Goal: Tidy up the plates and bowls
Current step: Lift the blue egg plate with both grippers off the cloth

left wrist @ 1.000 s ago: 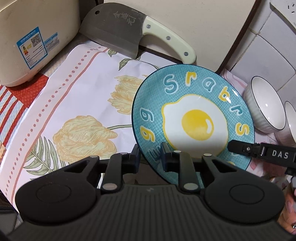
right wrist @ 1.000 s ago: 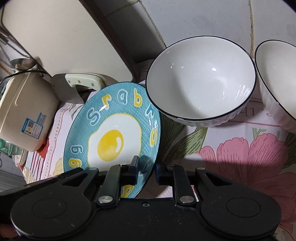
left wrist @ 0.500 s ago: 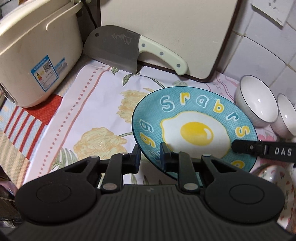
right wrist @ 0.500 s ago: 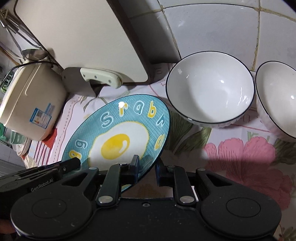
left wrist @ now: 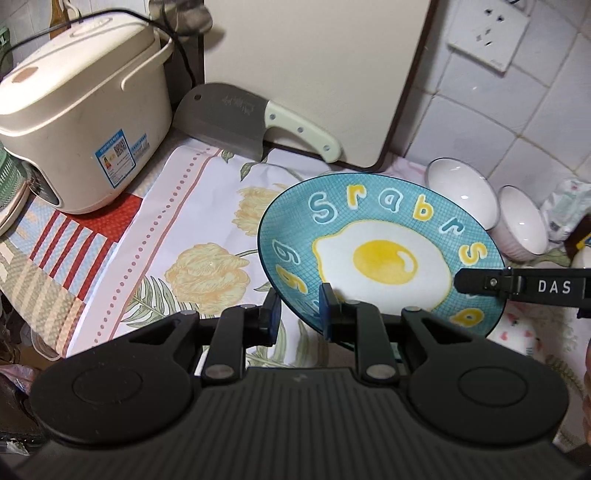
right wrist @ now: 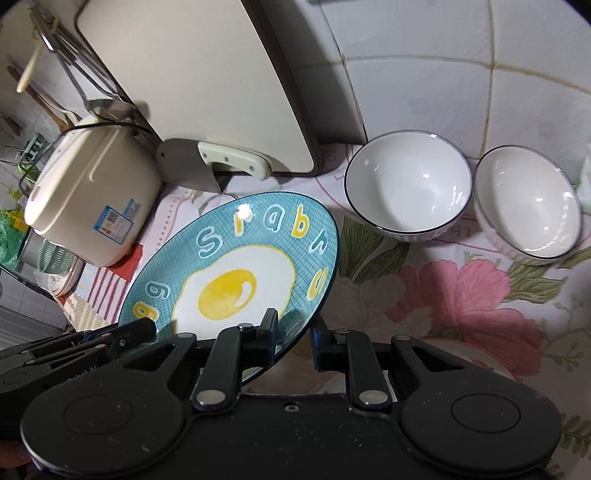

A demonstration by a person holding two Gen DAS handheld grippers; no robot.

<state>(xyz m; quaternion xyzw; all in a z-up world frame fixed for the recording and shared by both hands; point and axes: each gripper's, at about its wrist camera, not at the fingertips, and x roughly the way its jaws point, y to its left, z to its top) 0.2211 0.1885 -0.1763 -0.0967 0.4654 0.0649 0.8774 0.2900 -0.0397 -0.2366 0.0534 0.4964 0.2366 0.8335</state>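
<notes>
A blue plate with a fried-egg picture is held in the air above the flowered cloth; it also shows in the right wrist view. My left gripper is shut on its near left rim. My right gripper is shut on its near right rim, and its finger shows as a black bar marked DAS. Two white bowls with dark rims stand upright and apart by the tiled wall, to the right of the plate.
A cream rice cooker stands at the left. A cleaver leans on a cutting board against the back wall. A wall socket is at upper right. Another dish lies partly hidden under my right gripper.
Both grippers have lifted the plate and drawn back from the wall; the bowls, cleaver and rice cooker now look smaller and farther. The grip on the plate is unchanged.
</notes>
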